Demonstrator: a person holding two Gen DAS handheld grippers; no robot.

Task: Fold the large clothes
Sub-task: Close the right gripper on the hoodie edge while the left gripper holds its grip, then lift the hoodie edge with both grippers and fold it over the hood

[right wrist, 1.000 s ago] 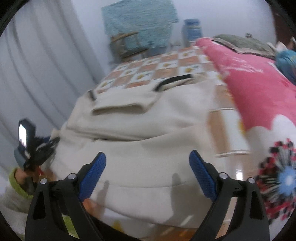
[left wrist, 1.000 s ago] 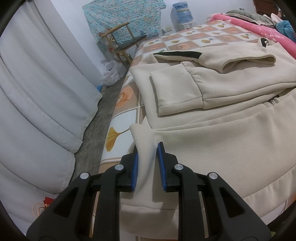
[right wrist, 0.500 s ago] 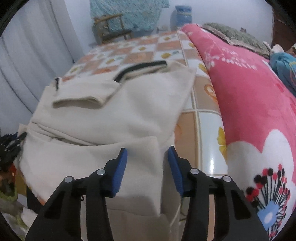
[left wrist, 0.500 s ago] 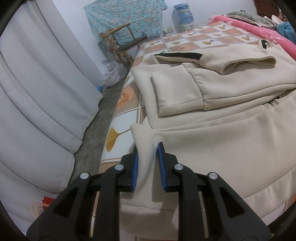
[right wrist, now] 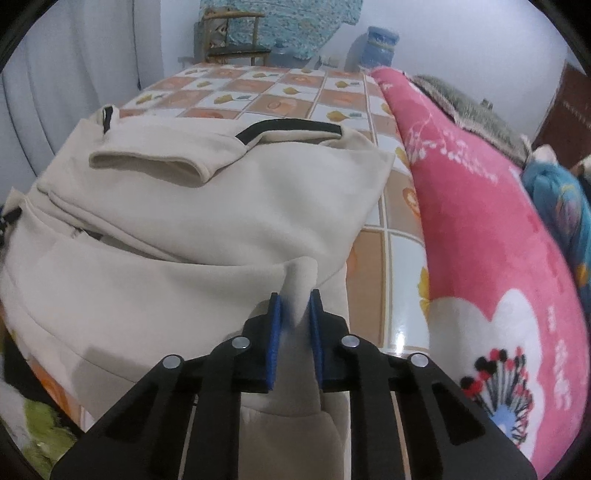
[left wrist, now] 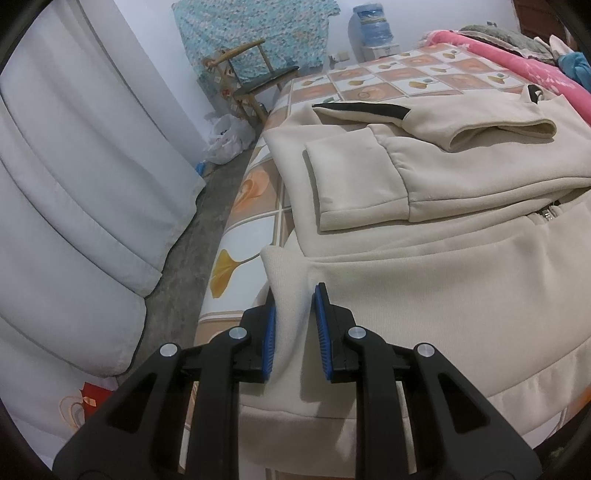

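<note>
My left tool (left wrist: pixel 294 328) pinches the near hem corner of the cream fleece zip jacket (left wrist: pixel 424 288) lying sleeves-in on the tiled-print bed (left wrist: pixel 258 206). My right tool (right wrist: pixel 295 325) is closing on the opposite corner (right wrist: pixel 301 277). I should lift both corners evenly and keep the hem taut.

1. A jacket (left wrist: pixel 443 280) lies spread on the bed (left wrist: pixel 258 206), its sleeves folded across the body.
2. The left gripper (left wrist: pixel 293 332) sits at the jacket's near left corner, a fold of the hem between its pads.
3. The right gripper (right wrist: pixel 294 332) sits at the near right corner, its jaws closing on a fold of hem there.
4. A blanket (right wrist: pixel 480 236) lies along the bed, right of the jacket.
5. A curtain (left wrist: pixel 74 184) hangs left of the bed.
6. A chair (left wrist: pixel 255 81) stands beyond the bed's far end, a water bottle (left wrist: pixel 373 22) to its right.
</note>
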